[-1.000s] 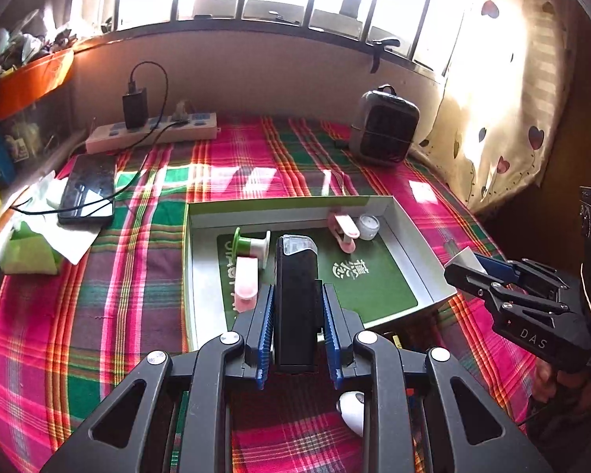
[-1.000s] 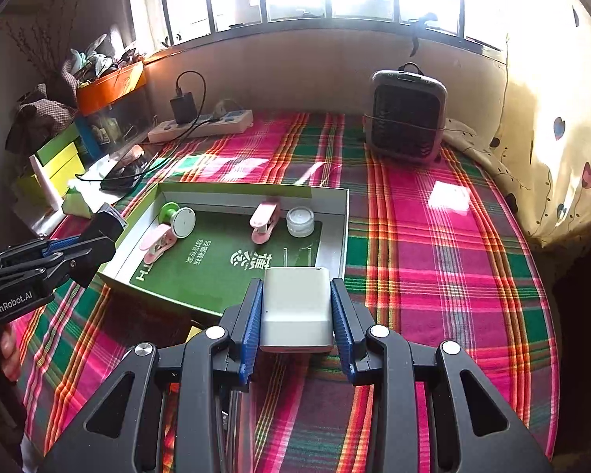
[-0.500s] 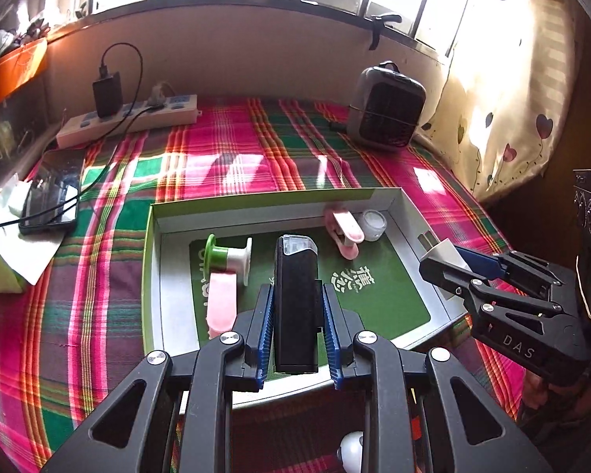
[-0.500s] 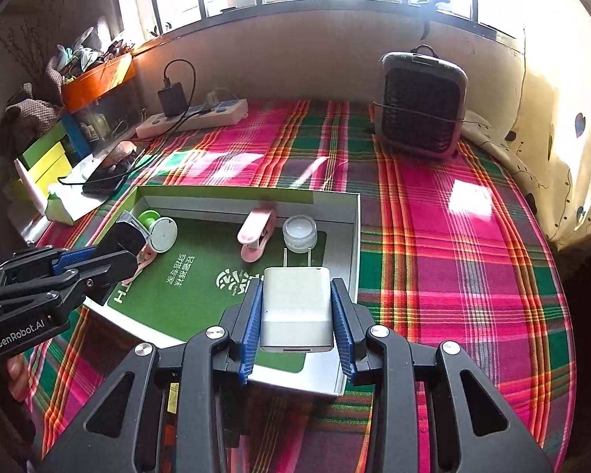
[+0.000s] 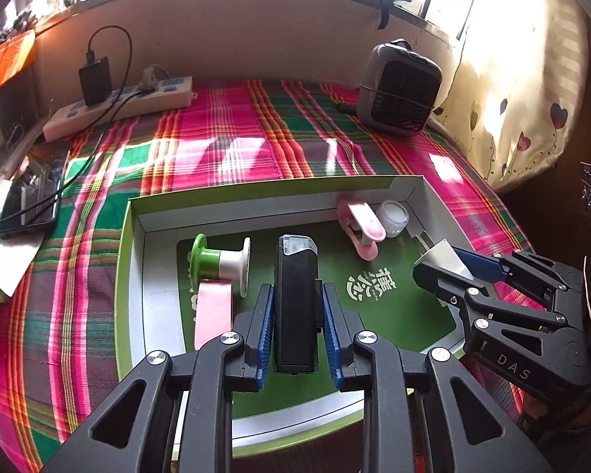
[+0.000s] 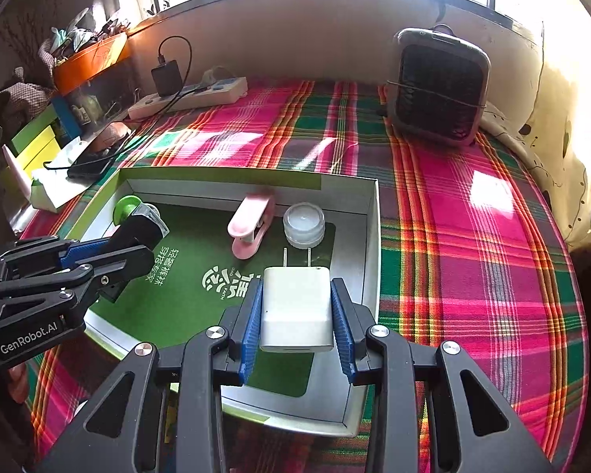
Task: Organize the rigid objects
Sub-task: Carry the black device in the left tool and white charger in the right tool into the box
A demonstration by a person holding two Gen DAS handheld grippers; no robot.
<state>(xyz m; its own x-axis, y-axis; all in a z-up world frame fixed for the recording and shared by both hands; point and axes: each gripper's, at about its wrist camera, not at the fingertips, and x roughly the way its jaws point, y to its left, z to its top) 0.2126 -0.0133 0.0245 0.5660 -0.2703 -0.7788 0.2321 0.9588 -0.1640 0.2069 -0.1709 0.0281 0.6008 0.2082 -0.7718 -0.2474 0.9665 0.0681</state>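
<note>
Left grip: my left gripper (image 5: 297,315) clamps a black device (image 5: 296,303), above the tray's (image 5: 256,197) middle.
Right grip: my right gripper (image 6: 296,307) clamps a white charger (image 6: 296,309), by the tray's right wall.
Room: green floor bare between both loads.
In the way: spool (image 5: 220,262), pink strip (image 5: 213,313), pink clip (image 6: 252,224), jar (image 6: 304,224).
Axis: device runs lengthwise away from me; charger prongs point at the jar.

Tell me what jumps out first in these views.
Both grippers are loaded over the green box on the plaid cloth: the left gripper clamps a black device, the right gripper a white charger. Inside lie a pink clip, a small jar and a green-and-white spool.
</note>
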